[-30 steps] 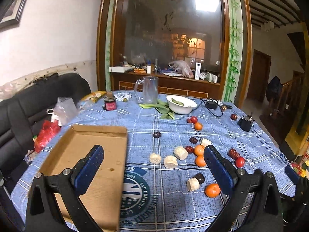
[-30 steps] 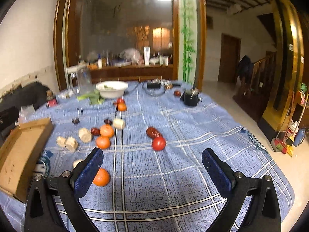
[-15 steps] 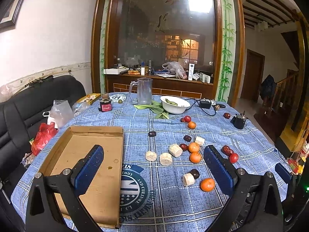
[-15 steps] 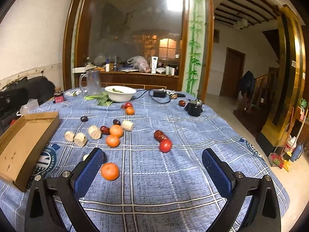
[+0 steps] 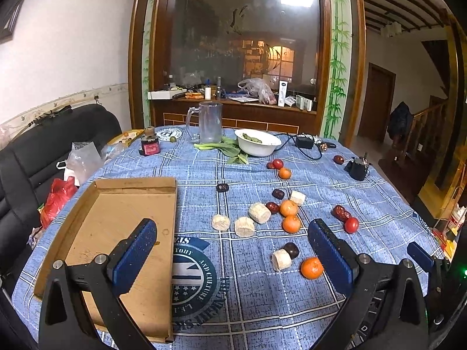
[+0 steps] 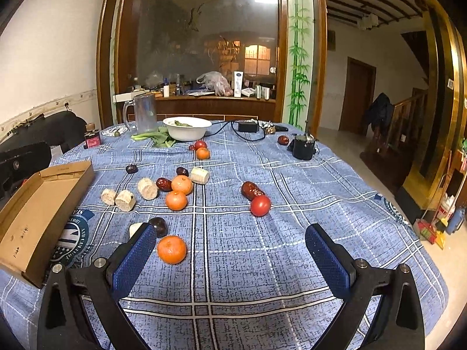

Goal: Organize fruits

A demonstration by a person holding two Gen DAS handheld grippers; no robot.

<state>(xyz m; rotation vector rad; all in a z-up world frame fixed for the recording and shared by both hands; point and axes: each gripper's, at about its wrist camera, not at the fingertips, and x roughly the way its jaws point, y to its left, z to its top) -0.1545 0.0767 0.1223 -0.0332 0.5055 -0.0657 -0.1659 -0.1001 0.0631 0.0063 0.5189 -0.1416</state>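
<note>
Both grippers hover jaws wide and empty, left gripper (image 5: 232, 250) over the bare cardboard tray (image 5: 96, 204), right gripper (image 6: 230, 250) right of it near a mandarin (image 6: 171, 249), since the fruits lie scattered unsorted on the tablecloth (image 6: 321, 204) right of the tray.

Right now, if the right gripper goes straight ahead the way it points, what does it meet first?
Probably bare tablecloth: the right gripper is open, the nearest orange sits by its left finger, and the tomato lies further on. Depth is uncertain.
</note>
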